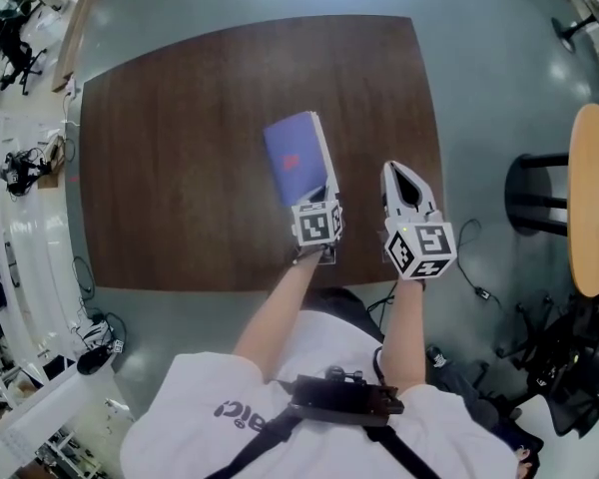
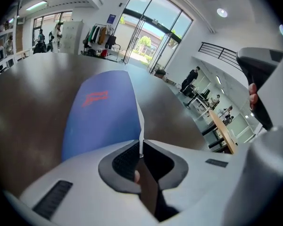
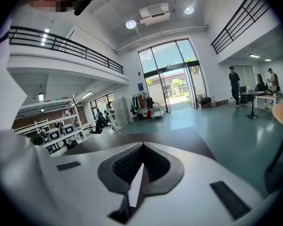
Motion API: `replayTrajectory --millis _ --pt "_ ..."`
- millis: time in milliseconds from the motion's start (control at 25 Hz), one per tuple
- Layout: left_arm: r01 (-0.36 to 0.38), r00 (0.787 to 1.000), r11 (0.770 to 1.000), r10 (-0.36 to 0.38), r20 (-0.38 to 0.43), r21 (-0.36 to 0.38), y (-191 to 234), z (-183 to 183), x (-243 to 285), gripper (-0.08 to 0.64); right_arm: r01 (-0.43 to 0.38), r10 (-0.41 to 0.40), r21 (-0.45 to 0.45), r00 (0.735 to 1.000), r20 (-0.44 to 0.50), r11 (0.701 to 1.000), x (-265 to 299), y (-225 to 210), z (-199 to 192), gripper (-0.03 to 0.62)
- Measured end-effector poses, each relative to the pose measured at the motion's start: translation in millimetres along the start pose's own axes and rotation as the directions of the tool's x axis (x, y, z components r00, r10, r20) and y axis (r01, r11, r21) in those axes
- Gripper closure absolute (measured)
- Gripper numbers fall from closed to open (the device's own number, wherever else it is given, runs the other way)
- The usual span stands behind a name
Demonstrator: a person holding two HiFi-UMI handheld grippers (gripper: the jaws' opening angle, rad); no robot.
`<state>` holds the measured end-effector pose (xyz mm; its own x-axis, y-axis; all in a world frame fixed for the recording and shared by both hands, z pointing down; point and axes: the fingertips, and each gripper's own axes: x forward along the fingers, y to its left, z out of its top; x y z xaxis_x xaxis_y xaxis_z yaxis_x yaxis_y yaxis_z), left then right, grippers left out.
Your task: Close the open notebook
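Two claws show: the left claw [image 2: 140, 147] is pinched on the thin near edge of the blue notebook [image 1: 296, 156], which lies mid-worktop [image 1: 180, 168]; the right claw [image 3: 140, 166] is closed and empty. If that shallow pinch slips, the cover may flop crooked or crease.

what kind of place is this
Probably a large open lab or workshop hall: a railed mezzanine, tall glass entrance doors, and racks of equipment along the wall.

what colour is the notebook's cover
Blue, with a small red mark on it. The notebook shows best in the left gripper view.
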<state>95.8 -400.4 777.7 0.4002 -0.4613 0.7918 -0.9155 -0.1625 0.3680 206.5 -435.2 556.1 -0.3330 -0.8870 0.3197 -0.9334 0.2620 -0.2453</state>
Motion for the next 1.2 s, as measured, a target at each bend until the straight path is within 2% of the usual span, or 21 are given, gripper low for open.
replayTrajectory --millis 280,360,440,560,640,760,840,920,1040,1120,1200 --pt "0.015 0.999 0.997 -0.011 -0.047 0.080 2 -3 12 0.531 0.007 -0.007 0.008 1.000 -0.001 1.000 -12 -3 -6 0.595" --pt "0.042 0.997 0.995 -0.037 -0.061 0.085 0 -5 11 0.531 -0.001 0.001 0.004 1.000 0.008 1.000 -16 0 -5 0.595" --pt "0.077 0.996 0.995 -0.074 -0.058 0.059 -6 -4 2 0.531 -0.008 0.008 0.001 1.000 0.017 1.000 -22 3 -3 0.595" --pt "0.108 0.994 0.994 -0.108 0.014 0.000 -17 2 -30 0.531 -0.027 0.028 -0.002 0.999 0.032 1.000 -38 11 2 0.595" --pt "0.125 0.987 0.992 -0.122 0.105 -0.023 -21 20 -59 0.531 -0.060 0.061 -0.018 0.996 0.059 0.998 -43 21 13 0.595" --pt "0.135 0.956 0.990 -0.121 0.268 -0.034 -24 54 -106 0.531 -0.123 0.128 -0.052 0.985 0.112 0.991 -50 39 36 0.595" --pt "0.127 0.917 0.992 -0.112 0.383 -0.014 -25 78 -151 0.531 -0.163 0.172 -0.070 0.974 0.147 0.984 -60 56 51 0.595" --pt "0.116 0.859 0.993 -0.118 0.498 0.036 -29 100 -207 0.531 -0.201 0.214 -0.087 0.960 0.182 0.976 -74 79 69 0.595" --pt "0.073 0.745 0.987 -0.152 0.650 0.146 -42 127 -291 0.532 -0.255 0.277 -0.120 0.932 0.233 0.959 -91 112 94 0.595" --pt "0.007 0.666 0.976 -0.167 0.727 0.217 -50 138 -339 0.533 -0.283 0.312 -0.143 0.914 0.261 0.949 -98 134 107 0.595" --pt "-0.073 0.600 0.963 -0.166 0.783 0.260 -57 143 -378 0.554 -0.302 0.339 -0.171 0.900 0.273 0.938 -104 153 116 0.595"
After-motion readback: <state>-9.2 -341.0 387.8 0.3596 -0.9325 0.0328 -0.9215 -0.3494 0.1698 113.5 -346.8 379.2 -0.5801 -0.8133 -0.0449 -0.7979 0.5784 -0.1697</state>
